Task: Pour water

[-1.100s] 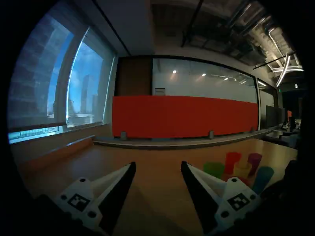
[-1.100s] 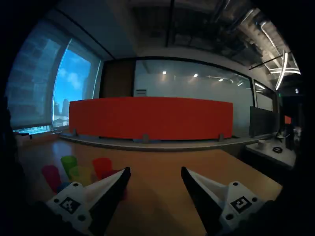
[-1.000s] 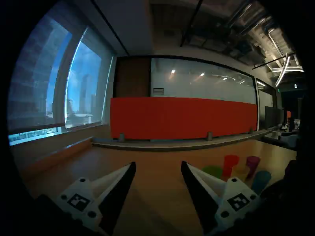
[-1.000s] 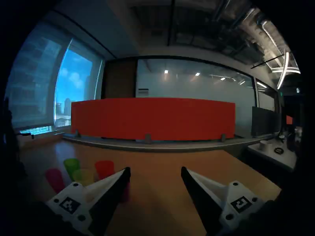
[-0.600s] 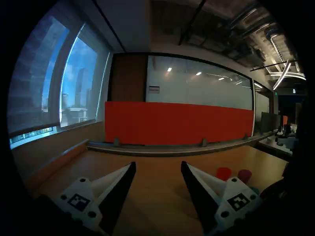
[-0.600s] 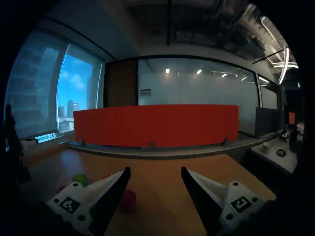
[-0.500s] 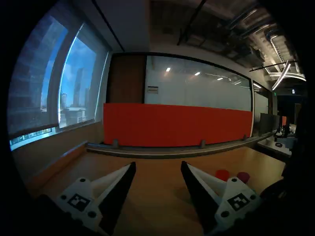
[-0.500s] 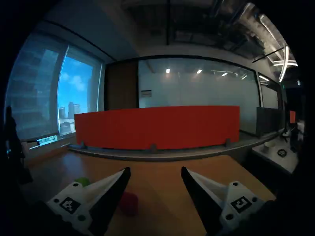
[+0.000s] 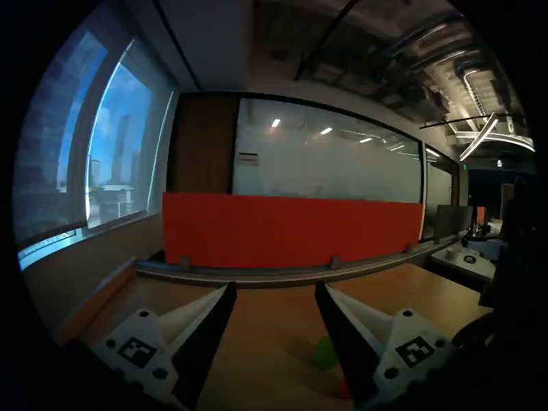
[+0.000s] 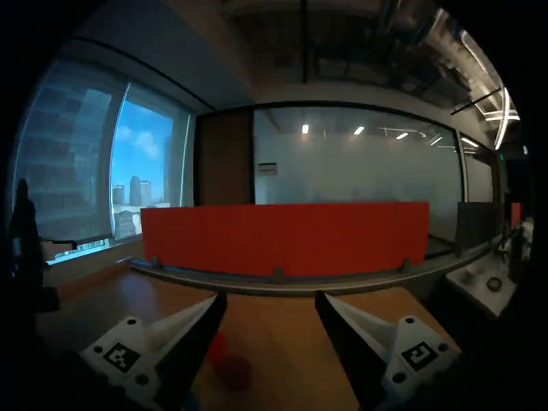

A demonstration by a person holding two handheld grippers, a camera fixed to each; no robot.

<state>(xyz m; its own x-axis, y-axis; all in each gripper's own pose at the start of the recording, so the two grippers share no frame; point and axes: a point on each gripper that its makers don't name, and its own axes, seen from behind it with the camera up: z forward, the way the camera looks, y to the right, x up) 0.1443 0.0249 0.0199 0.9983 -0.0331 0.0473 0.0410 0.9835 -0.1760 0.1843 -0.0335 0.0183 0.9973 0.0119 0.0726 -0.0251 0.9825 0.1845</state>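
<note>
In the left gripper view my left gripper (image 9: 274,342) is open, with nothing between its white and black fingers. Low between them, by the right finger, peeks a green cup (image 9: 324,352) on the wooden table (image 9: 274,322). In the right gripper view my right gripper (image 10: 270,349) is also open and holds nothing. A red cup (image 10: 218,346) and a darker red cup (image 10: 234,372) show beside its left finger on the table (image 10: 288,342). Both grippers hover above the table.
An orange divider panel (image 9: 288,229) runs along the table's far edge, also visible as the panel (image 10: 288,236) in the right gripper view. Large windows (image 9: 103,164) are on the left. Another desk with small items (image 10: 483,281) stands to the right.
Both views have tilted upward and shifted. The group of coloured cups has slid down and mostly out of sight behind the fingers. Both grippers have stayed open.
</note>
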